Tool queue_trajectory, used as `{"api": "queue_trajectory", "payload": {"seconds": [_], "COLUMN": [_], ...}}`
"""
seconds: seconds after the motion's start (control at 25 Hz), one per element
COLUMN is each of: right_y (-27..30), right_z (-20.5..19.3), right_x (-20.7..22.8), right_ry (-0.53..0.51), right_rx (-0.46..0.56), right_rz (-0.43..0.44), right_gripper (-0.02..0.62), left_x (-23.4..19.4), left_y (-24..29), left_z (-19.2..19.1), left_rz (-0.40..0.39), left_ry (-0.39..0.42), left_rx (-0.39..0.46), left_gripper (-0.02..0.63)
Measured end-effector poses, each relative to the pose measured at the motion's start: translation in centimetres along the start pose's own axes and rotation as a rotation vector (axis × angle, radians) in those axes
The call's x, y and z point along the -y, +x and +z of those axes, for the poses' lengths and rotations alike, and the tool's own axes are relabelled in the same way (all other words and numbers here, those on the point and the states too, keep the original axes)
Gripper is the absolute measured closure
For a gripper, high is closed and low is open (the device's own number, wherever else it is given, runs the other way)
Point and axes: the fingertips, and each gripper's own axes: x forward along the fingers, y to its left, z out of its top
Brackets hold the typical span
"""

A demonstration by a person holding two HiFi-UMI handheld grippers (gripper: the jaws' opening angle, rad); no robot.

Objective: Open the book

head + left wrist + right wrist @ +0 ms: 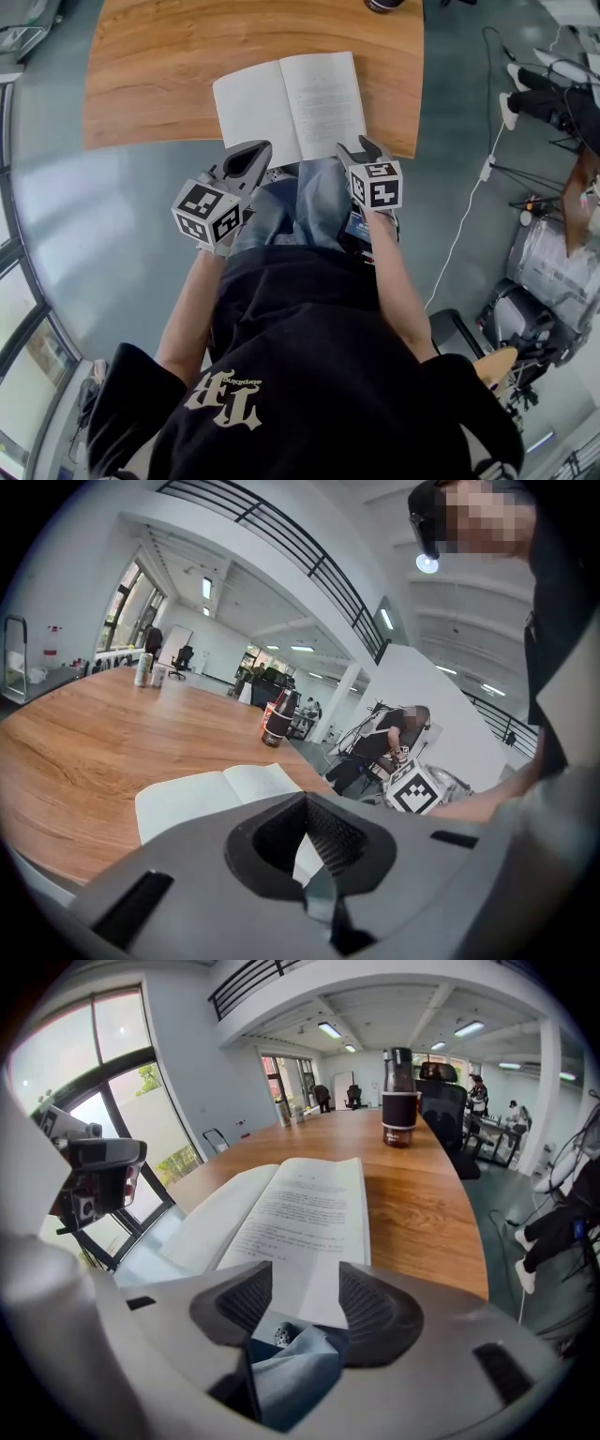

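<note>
Bright, even indoor light throughout. Overhead, strip lights (328, 1029) and a round lamp (427, 563) glare white, and daylight comes through the tall windows (122, 1072) — washed out pale. The wooden table (169, 75) carries a soft sheen, the grey floor (94, 216) a broad pale reflection; shadows are faint. Print on the open book (309, 1213) reads fairly sharp. Every view bows at the edges — both gripper views fade to black in the corners.

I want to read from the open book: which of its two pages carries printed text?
The right page in the head view: it bears lines of print, while the left page is blank.
</note>
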Motion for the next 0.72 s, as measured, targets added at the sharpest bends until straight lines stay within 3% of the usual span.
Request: {"api": "queue_trajectory", "payload": {"seconds": [0.36, 0.72], "right_y": [1.9, 2.6], "right_z": [-0.4, 0.4], "right_x": [0.7, -1.7], "right_ry": [0.046, 0.086], "right_rx": [-0.030, -0.007], "right_rz": [-0.036, 0.067], "right_gripper": [0.400, 0.400], "left_x": [-0.3, -0.7], "left_y": [0.5, 0.9], "left_z": [-0.6, -0.4], "left_rz": [-0.003, -0.001], "left_ry": [-0.011, -0.014], "left_rx": [-0.004, -0.002], "left_gripper": [0.601, 0.601]}}
